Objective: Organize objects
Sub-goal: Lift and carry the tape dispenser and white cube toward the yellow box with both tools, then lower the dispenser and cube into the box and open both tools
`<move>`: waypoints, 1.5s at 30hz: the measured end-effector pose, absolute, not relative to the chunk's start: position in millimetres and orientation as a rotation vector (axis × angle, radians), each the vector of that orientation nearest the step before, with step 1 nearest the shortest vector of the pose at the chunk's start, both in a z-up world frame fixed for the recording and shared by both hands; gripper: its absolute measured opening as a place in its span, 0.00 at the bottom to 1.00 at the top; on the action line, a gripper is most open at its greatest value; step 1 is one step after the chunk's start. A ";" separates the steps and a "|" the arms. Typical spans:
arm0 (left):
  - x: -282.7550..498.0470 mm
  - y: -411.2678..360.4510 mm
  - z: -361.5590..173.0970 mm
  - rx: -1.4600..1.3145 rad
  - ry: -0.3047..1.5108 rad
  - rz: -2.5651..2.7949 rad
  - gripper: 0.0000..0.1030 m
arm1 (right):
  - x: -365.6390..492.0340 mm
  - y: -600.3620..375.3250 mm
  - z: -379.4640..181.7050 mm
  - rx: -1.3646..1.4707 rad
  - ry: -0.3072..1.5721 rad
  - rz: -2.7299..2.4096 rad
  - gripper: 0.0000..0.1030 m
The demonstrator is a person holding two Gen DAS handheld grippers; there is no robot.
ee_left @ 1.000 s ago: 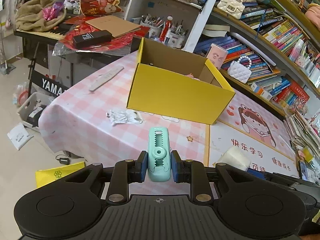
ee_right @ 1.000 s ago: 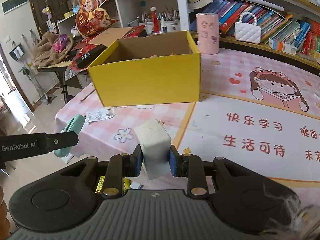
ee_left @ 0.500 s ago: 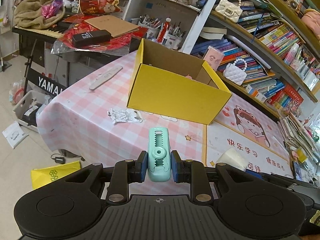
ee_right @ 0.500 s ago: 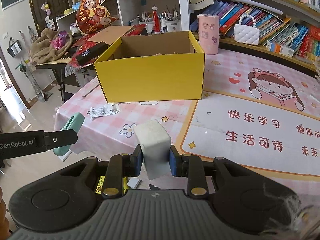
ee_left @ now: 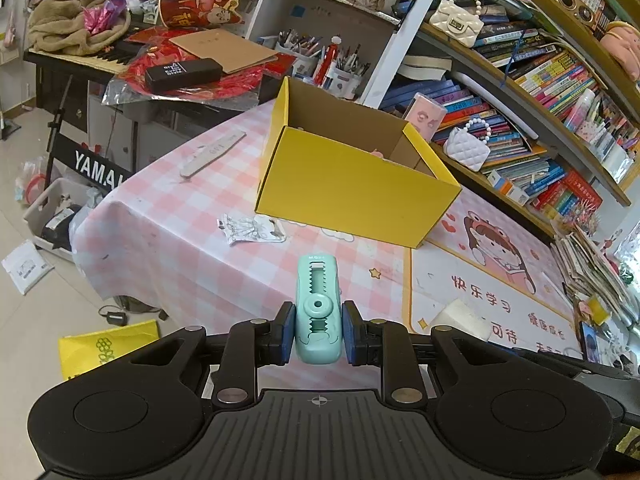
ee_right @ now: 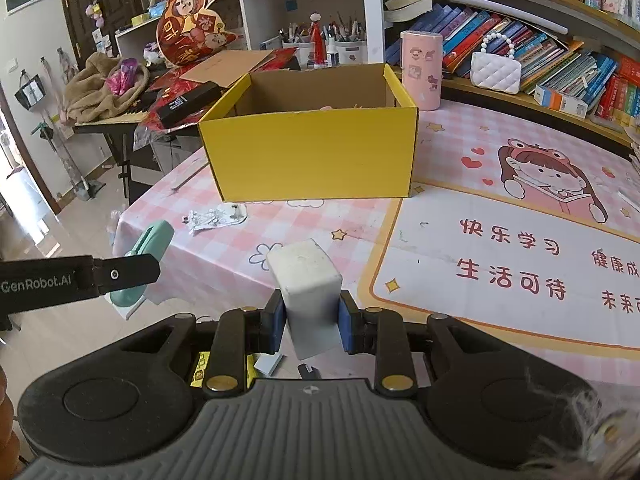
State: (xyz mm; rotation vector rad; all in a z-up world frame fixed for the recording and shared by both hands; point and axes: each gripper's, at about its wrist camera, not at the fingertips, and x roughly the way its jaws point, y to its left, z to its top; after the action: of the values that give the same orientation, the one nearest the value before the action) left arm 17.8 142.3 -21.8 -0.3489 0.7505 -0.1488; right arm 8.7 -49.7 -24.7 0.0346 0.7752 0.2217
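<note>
An open yellow cardboard box [ee_left: 352, 188] stands on the pink checked table; it also shows in the right wrist view [ee_right: 312, 152]. My left gripper [ee_left: 318, 332] is shut on a mint green correction-tape dispenser [ee_left: 318, 304], held in the air before the table's near edge. It also shows in the right wrist view [ee_right: 150, 246] at the left. My right gripper [ee_right: 311, 326] is shut on a white rectangular block [ee_right: 306, 284], held over the table's front edge. The block also shows in the left wrist view [ee_left: 460, 318].
A crumpled printed wrapper [ee_left: 250, 228] lies in front of the box, and a grey nail file [ee_left: 214, 152] lies to its left. A pink cylinder [ee_right: 422, 70] and white purse [ee_right: 496, 72] stand behind the box by the bookshelves. A keyboard stand [ee_left: 92, 164] and floor clutter lie left.
Both grippers have drawn closer to the table and the yellow box, each keeping its object. The box looks larger in both views.
</note>
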 end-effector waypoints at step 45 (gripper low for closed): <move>235.5 84.0 -7.9 -0.182 0.689 0.034 0.22 | 274.2 -71.7 -31.8 -0.095 0.641 0.271 0.24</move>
State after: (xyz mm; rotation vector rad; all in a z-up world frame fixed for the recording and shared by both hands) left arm 235.5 84.0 -7.9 -0.1825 0.6891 0.0337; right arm 274.2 -71.7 -31.8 -0.0947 0.6407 0.2711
